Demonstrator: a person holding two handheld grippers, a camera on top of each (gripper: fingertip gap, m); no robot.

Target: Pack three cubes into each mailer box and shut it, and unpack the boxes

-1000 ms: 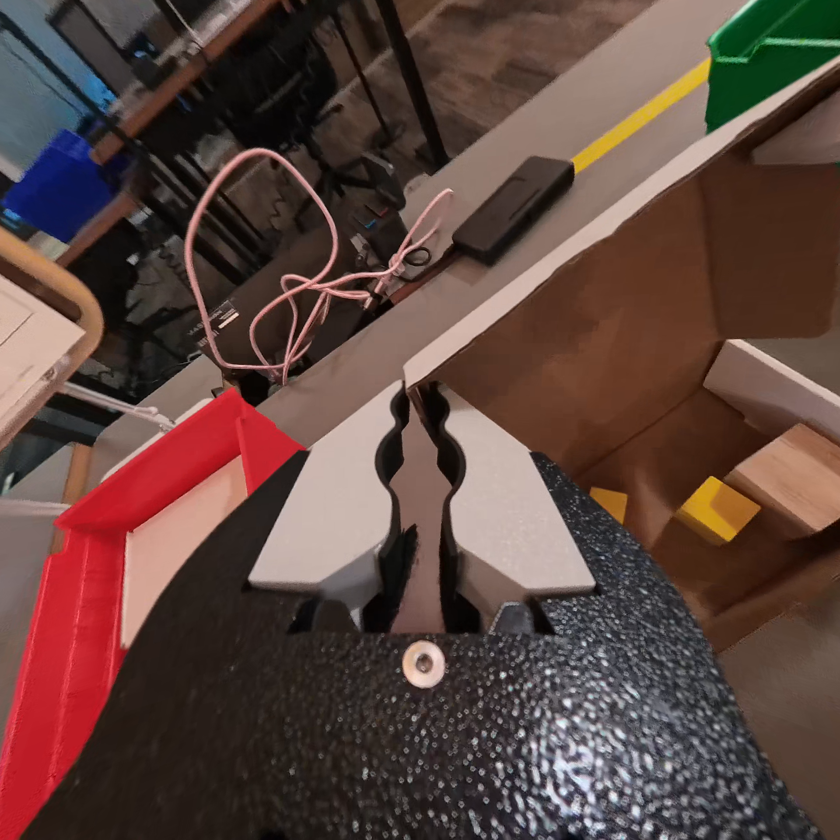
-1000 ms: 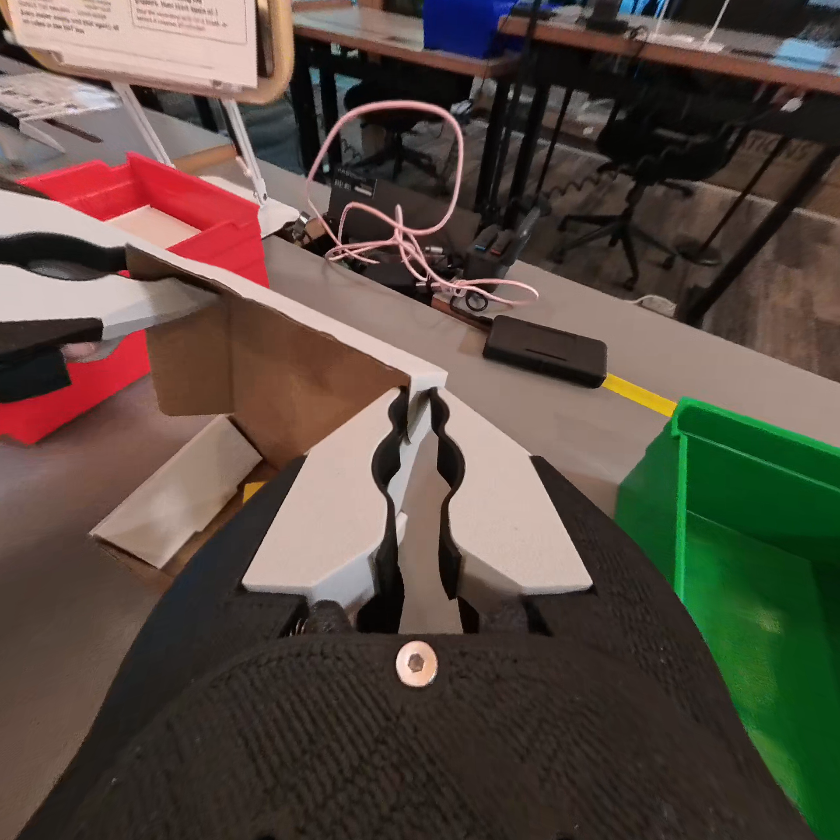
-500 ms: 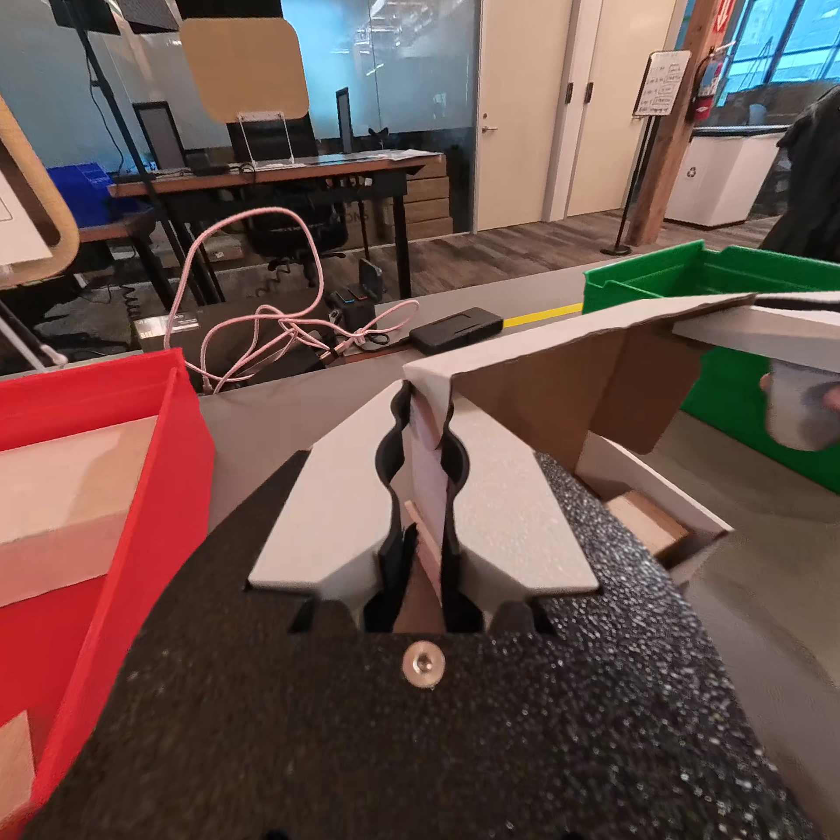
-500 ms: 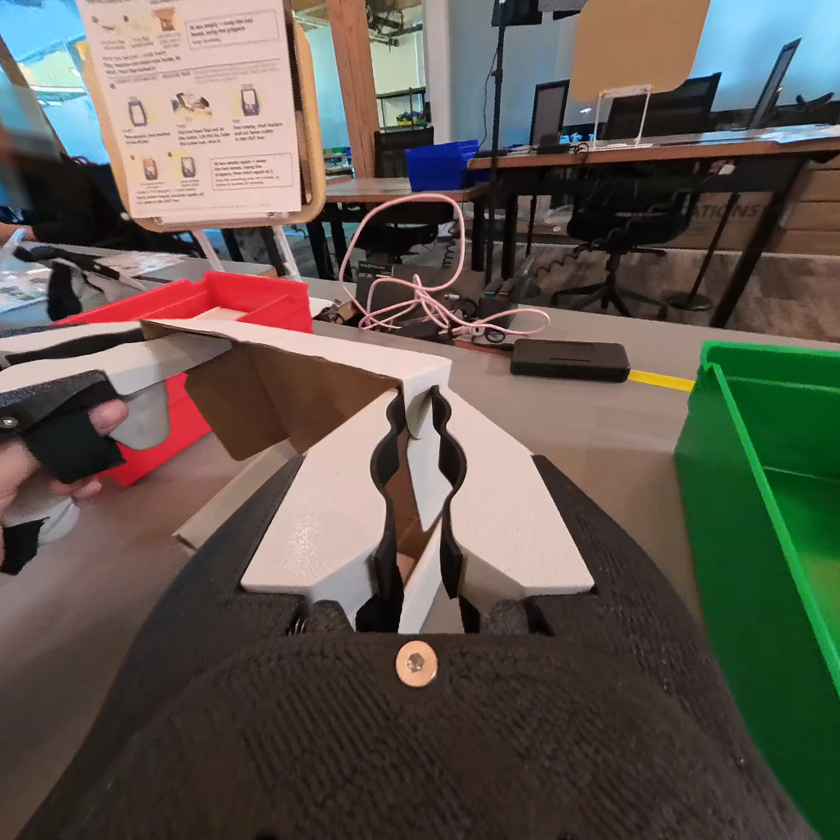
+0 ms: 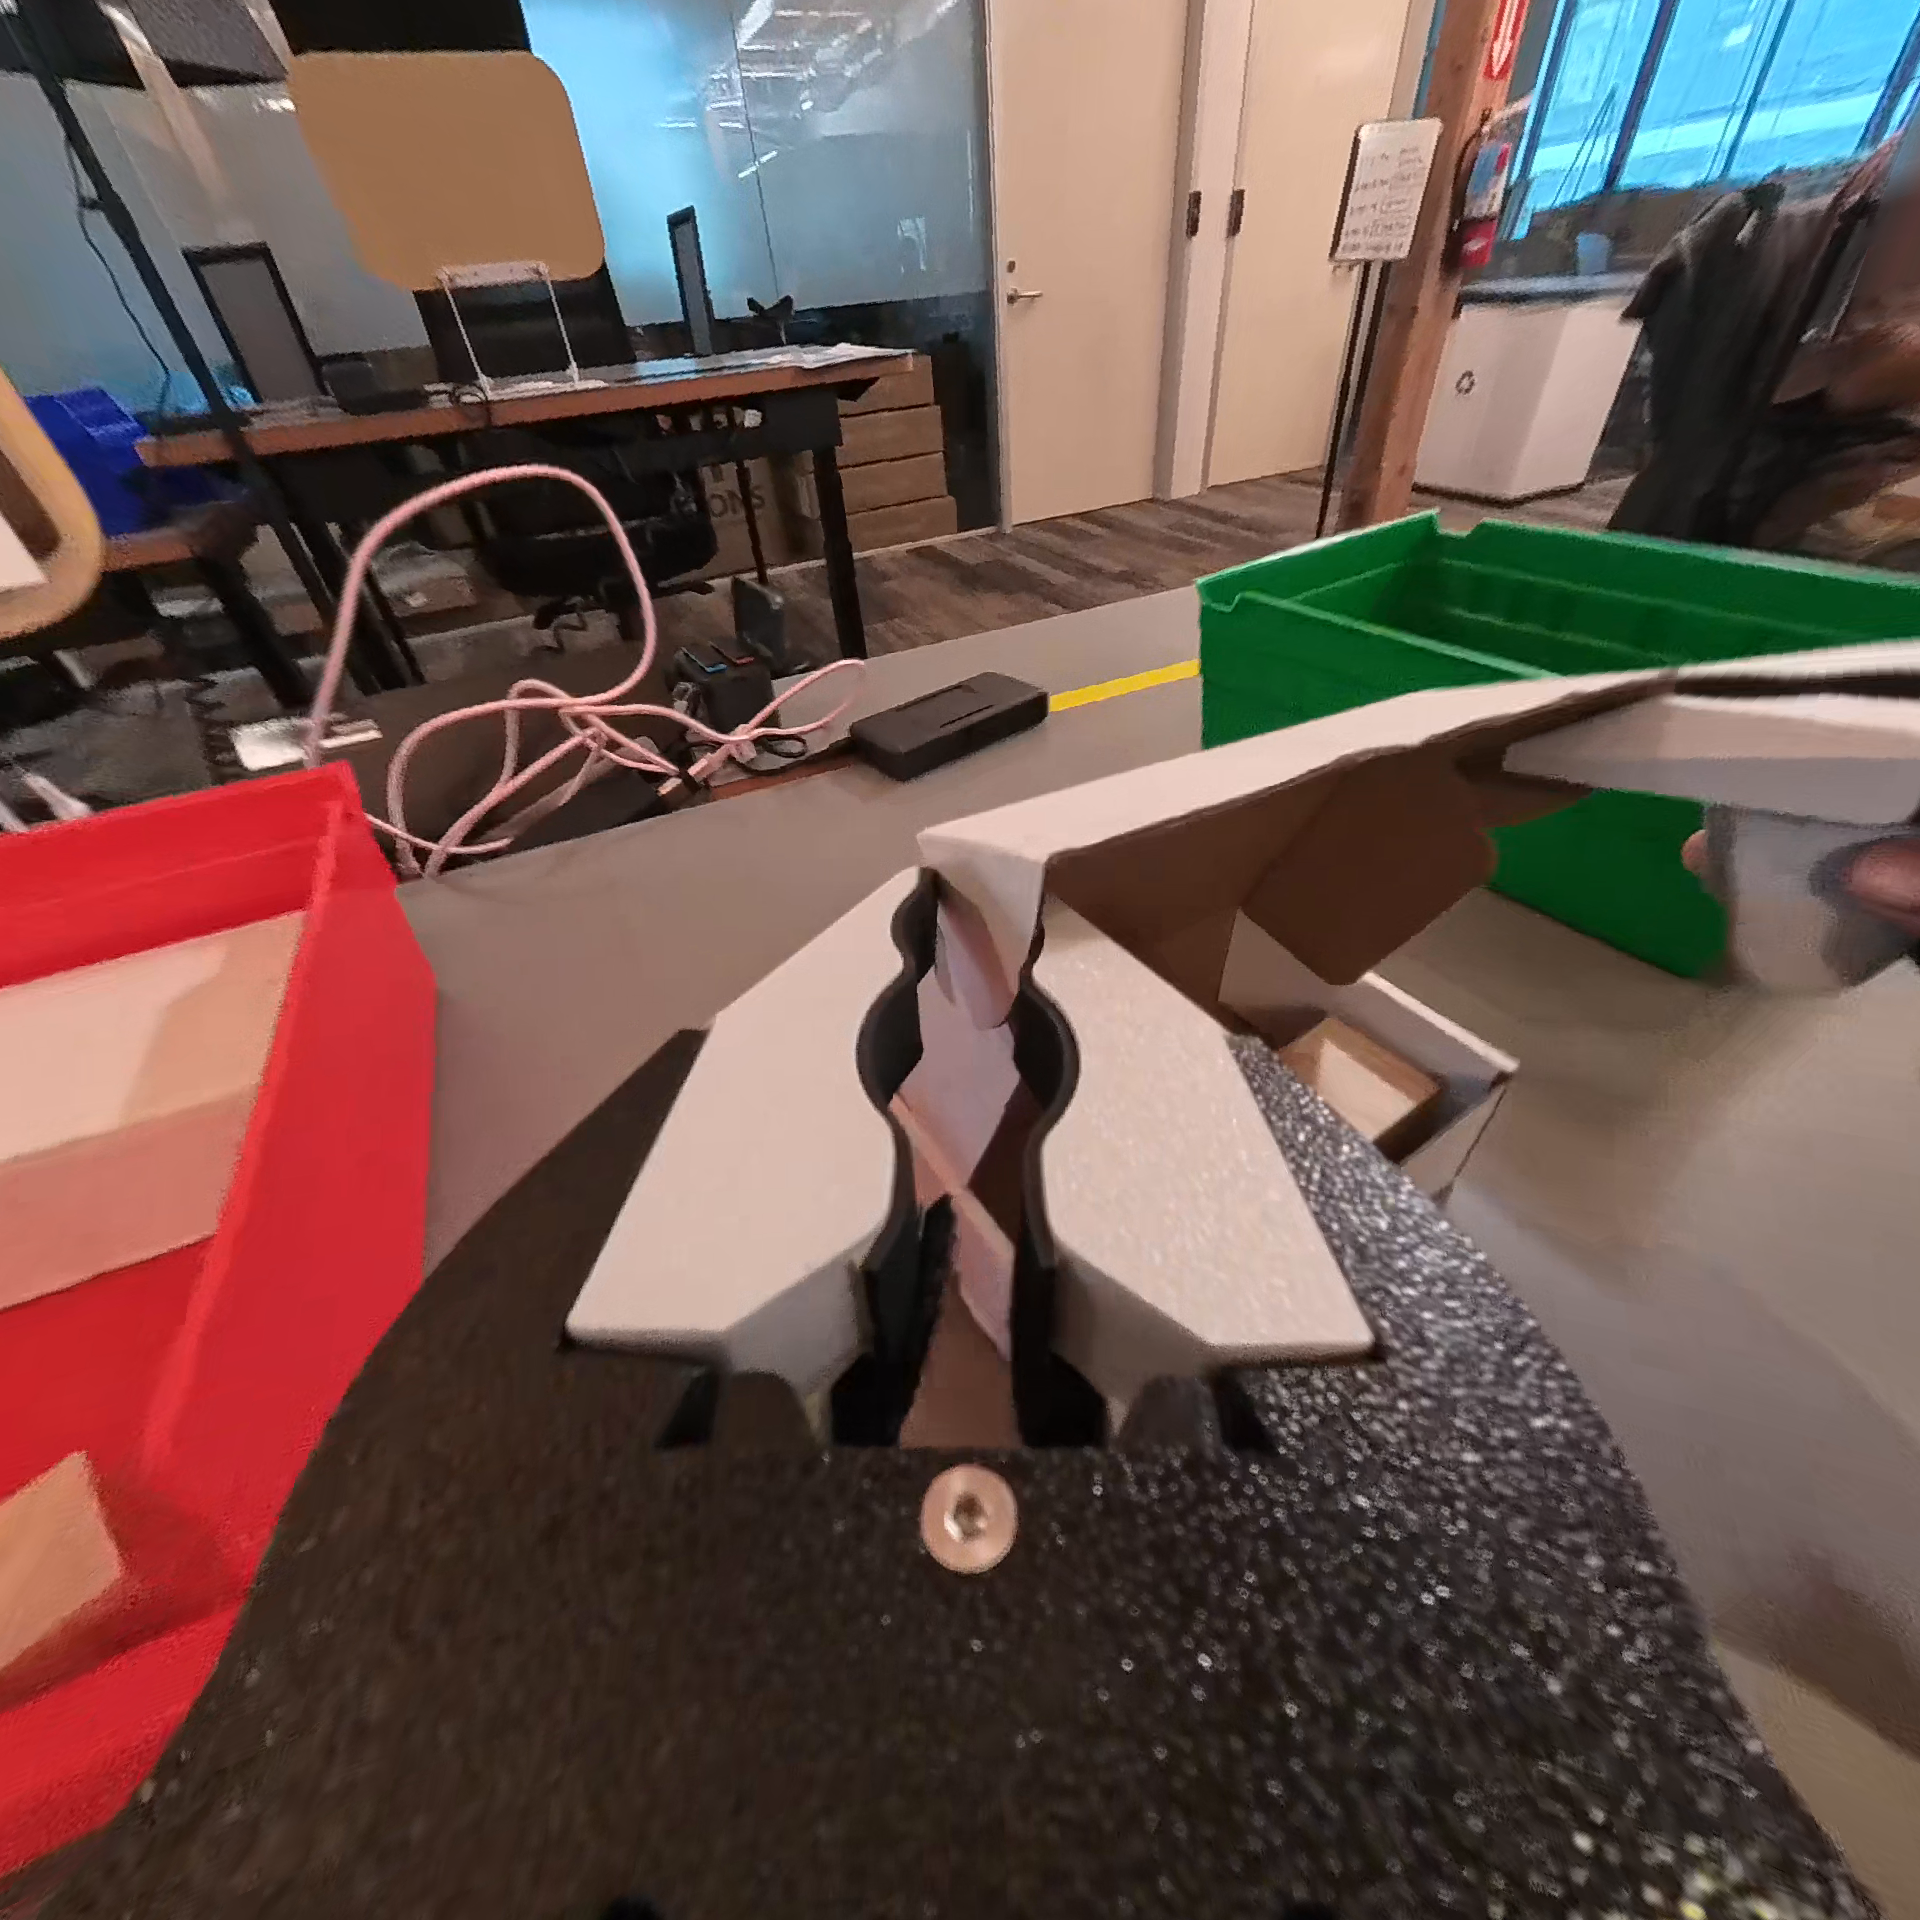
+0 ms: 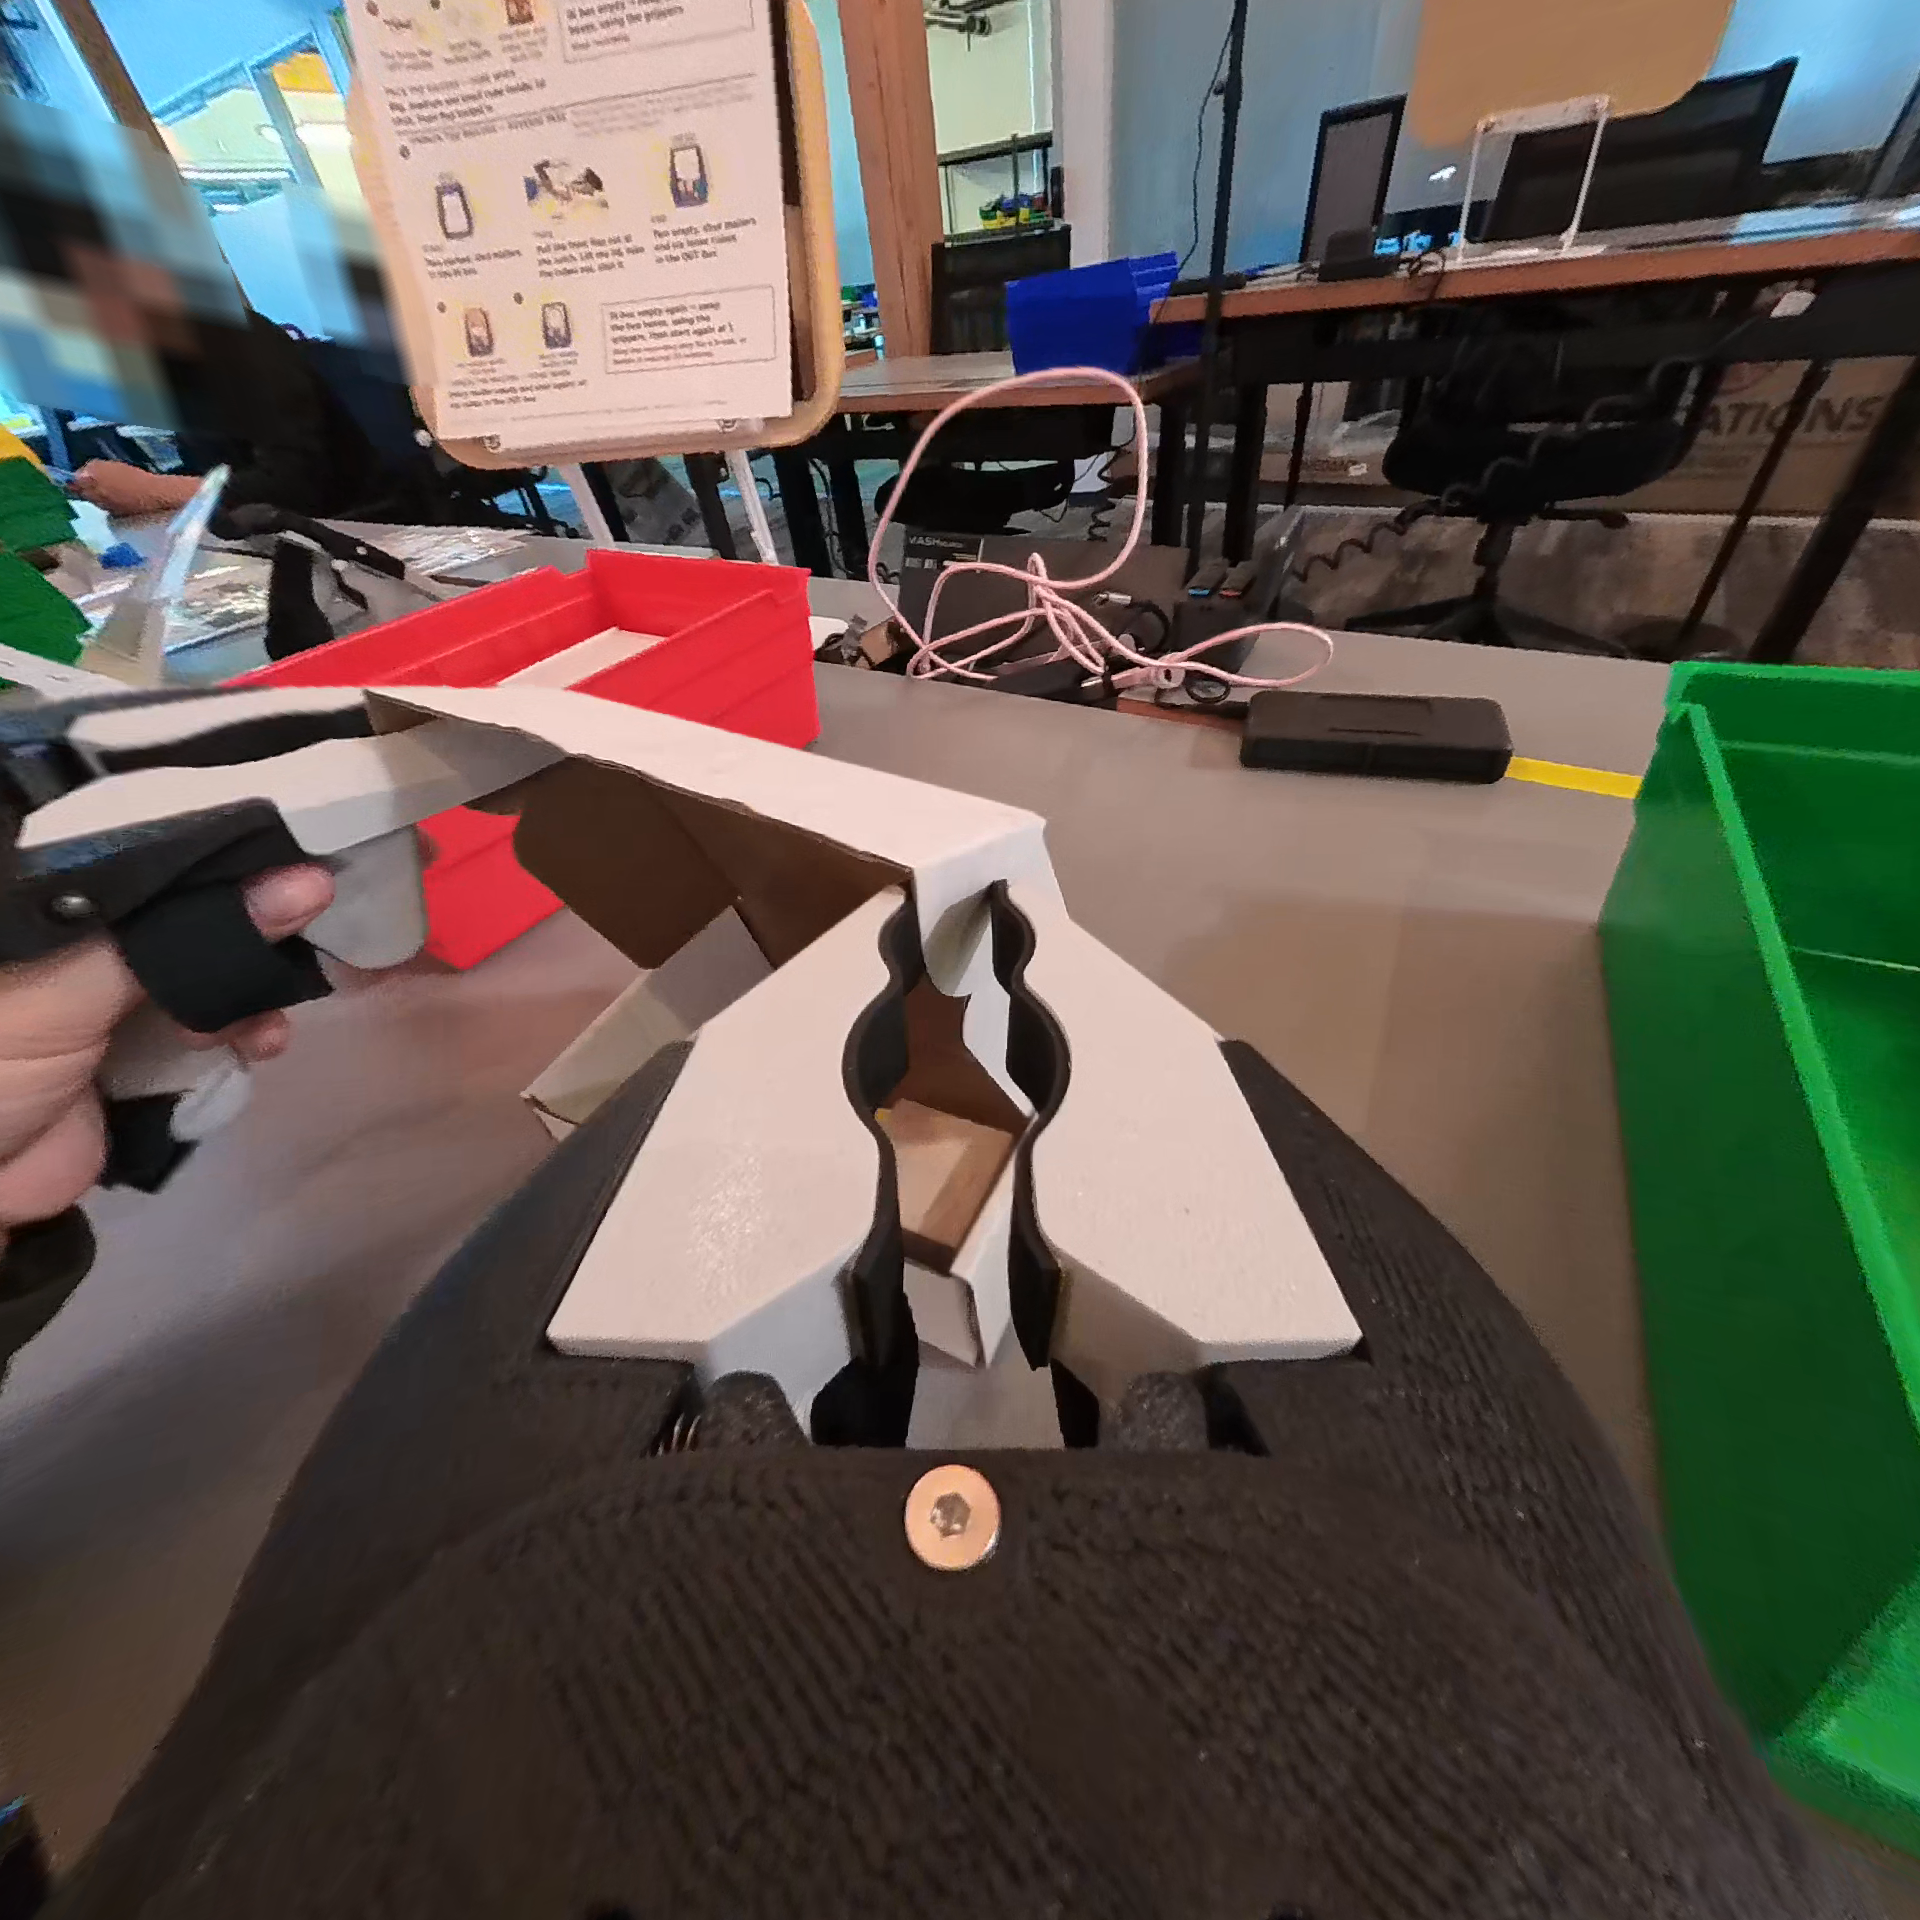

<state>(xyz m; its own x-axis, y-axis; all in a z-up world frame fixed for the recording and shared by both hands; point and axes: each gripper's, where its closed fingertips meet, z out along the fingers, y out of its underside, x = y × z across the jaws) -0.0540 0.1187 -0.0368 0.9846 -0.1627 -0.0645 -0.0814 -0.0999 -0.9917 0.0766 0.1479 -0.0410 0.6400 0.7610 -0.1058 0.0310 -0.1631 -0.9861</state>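
Observation:
A white mailer box stands on the grey table, brown inside. Its lid [image 5: 1226, 790] is held raised over the box body [image 5: 1455, 1049], and a wooden cube [image 5: 1361, 1081] shows inside. My left gripper [image 5: 982, 920] is shut on the lid's left front corner, with the folded flap pinched between the fingertips. My right gripper [image 6: 956, 920] is shut on the lid's right front corner [image 6: 966, 883]. Each gripper also shows in the other's view: the right one [image 5: 1745, 748] and the left one [image 6: 260, 758], both clamped on the lid edge. The cube [image 6: 951, 1174] shows between my right fingers.
A red bin [image 5: 260, 987] with flat boxes in it stands to the left, also in the right wrist view [image 6: 675, 644]. A green bin [image 5: 1455, 644] stands to the right [image 6: 1766, 987]. A black device [image 6: 1371, 732] and pink cables [image 6: 1039, 623] lie at the table's far edge. Left tips to right tips: about 15 centimetres.
Both grippers have swung from pointing down into the box to level, bringing the lid lower over it. Both kept their hold on the lid corners. The yellow cubes are now out of sight.

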